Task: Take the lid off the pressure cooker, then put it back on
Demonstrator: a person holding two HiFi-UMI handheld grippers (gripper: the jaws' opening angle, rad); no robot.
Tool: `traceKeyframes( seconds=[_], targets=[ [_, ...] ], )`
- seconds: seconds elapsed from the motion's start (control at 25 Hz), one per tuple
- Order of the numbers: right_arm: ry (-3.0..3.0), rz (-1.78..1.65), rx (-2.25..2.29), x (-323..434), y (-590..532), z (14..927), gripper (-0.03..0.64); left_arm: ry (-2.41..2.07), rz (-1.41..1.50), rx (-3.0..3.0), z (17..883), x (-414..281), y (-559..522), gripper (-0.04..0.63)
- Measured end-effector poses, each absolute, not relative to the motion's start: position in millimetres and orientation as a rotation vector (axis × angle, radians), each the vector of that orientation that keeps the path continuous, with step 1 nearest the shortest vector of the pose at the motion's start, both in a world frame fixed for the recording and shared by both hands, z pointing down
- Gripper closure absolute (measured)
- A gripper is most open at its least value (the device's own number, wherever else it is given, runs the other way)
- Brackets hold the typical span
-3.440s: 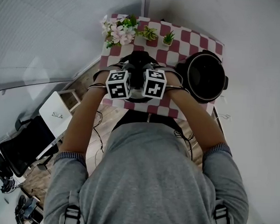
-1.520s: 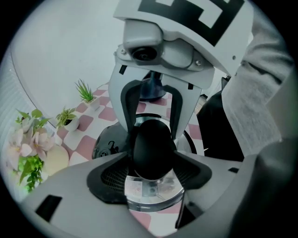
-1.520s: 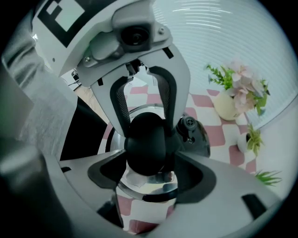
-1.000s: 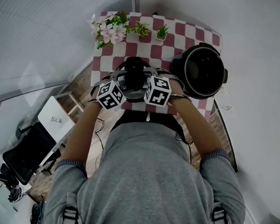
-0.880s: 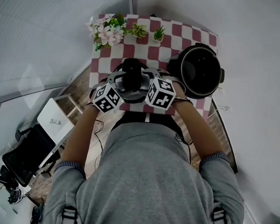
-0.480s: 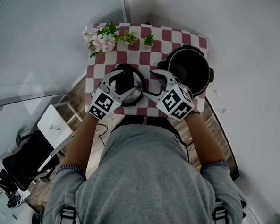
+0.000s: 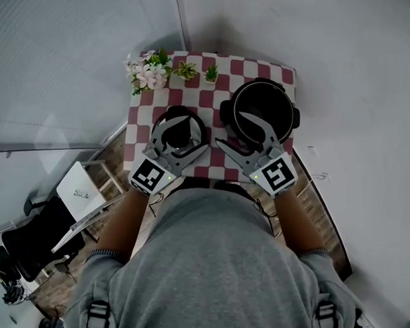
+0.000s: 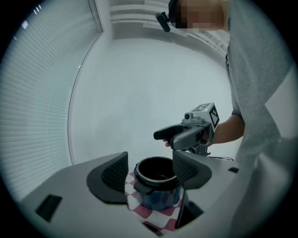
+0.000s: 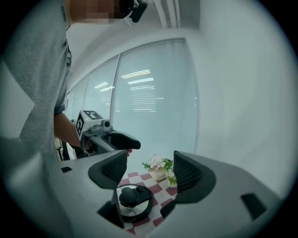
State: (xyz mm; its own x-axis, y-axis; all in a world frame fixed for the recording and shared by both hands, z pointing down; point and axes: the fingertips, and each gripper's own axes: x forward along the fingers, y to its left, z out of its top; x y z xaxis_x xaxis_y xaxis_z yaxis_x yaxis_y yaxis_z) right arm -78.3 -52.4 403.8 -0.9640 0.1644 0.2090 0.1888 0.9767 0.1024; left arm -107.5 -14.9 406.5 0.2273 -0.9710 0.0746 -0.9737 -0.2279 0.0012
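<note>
Head view, and both tools are raised above the checked cloth (image 7: 205,101). On the left half of the cloth lies the lid (image 7: 186,124), flat and with its dark handle facing up. Which way that handle runs I cannot make out. Hanging over it is the left gripper (image 7: 182,136).

On the right half stands the pot (image 7: 268,101), upright, its mouth open to the ceiling. Its two side handles line up across the table, left to right. Lid and pot sit side by side. The right gripper (image 7: 228,129) hovers over the pot's near-left edge.

Flowers (image 7: 147,73) and two small green plants (image 7: 187,70) line the far edge.

Left gripper view now: the jaws are spread wide with nothing between the pads, and the open pot sits well below them.

Right gripper view: the jaws are wide too and have just narrowed a touch. Nothing is gripped, and the lid rests on the cloth well below.
</note>
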Motion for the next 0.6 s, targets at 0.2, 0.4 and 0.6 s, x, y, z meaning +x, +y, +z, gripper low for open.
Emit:
traceKeyframes(
  seconds=[0.2, 0.4, 0.6],
  targets=[
    [-3.065, -0.133, -0.150, -60.8, -57.7, 378.5, 0.296, -1.994, 0.029, 2.455, 385.4, -89.5, -14.8, 0.270],
    [-3.075, -0.104, -0.163, -47.8, -55.6, 381.1, 0.299, -2.062, -0.060, 2.413, 375.4, -84.7, -14.0, 0.271],
    [-3.075, -0.104, -0.190, -45.5, -55.6, 380.3, 0.299, -2.101, -0.080, 2.379, 373.9, -84.5, -12.1, 0.272]
  ],
)
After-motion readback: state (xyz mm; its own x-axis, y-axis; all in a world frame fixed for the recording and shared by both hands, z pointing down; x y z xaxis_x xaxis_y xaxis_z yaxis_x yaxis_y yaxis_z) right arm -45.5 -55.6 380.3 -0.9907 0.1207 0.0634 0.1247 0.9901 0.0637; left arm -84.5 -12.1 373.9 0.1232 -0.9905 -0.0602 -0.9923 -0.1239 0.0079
